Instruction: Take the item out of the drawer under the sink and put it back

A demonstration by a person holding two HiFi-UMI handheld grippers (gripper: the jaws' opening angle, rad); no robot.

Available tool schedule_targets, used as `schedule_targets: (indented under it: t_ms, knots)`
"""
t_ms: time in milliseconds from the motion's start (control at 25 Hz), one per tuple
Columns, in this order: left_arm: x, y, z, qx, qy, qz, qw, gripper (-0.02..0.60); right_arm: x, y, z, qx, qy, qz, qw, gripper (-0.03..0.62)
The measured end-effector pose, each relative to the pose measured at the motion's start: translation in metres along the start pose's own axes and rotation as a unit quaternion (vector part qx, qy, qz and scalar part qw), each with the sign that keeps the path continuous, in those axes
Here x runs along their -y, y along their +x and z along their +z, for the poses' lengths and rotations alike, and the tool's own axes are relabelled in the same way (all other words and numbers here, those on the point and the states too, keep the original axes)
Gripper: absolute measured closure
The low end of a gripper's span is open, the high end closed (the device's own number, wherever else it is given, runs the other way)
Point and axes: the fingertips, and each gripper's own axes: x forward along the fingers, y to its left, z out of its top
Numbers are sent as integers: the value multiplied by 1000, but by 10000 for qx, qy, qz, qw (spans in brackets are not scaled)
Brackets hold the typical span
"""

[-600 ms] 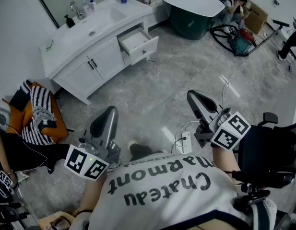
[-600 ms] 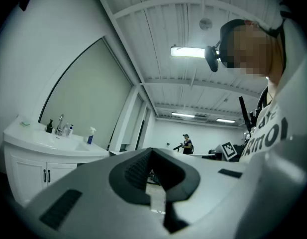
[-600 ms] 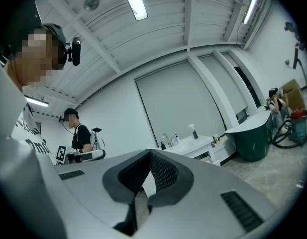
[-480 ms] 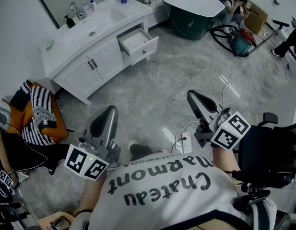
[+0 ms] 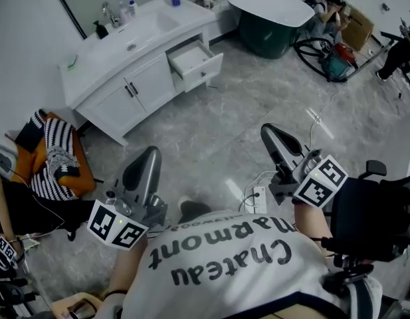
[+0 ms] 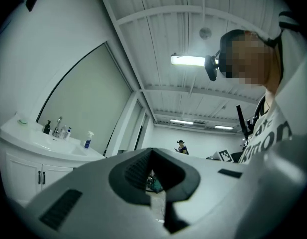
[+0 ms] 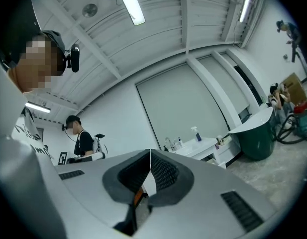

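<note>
A white sink cabinet [image 5: 118,88] stands at the far left of the head view, several steps away from me. Its upper right drawer [image 5: 195,60] is pulled out; the inside looks white and I cannot make out an item in it. My left gripper [image 5: 153,151] is shut and empty, held close to my body over the grey floor. My right gripper [image 5: 266,129] is likewise shut and empty, level with it. In the left gripper view the left gripper [image 6: 151,150] points past the cabinet's sink top [image 6: 39,141]. In the right gripper view the right gripper [image 7: 150,151] has its jaws closed together.
A dark green tub [image 5: 271,15] stands behind the cabinet, with a hose and tool box [image 5: 327,55] and a seated person [image 5: 327,6] beyond. Striped clothes [image 5: 55,155] lie at left. A white power strip [image 5: 258,198] lies by my feet, a black chair [image 5: 377,211] at right.
The head view has shifted a touch, so the cabinet sits slightly further right. Both grippers stay shut where they were.
</note>
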Motion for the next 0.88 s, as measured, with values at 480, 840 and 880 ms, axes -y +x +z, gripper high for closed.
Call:
schedule_targets:
  t_ms: [480, 840, 880]
  knots:
    - [-27, 27, -17, -105, 97, -327, 9994, 574, 26, 13, -6, 58, -105, -219, 9997, 582]
    - [-107, 108, -9, -295, -140, -768, 9965, 574, 71, 66, 16, 154, -144, -884, 9959, 582]
    - [-117, 116, -5, -295, -123, -829, 9960, 574, 75, 76, 21, 207, -145, -909, 9955, 582]
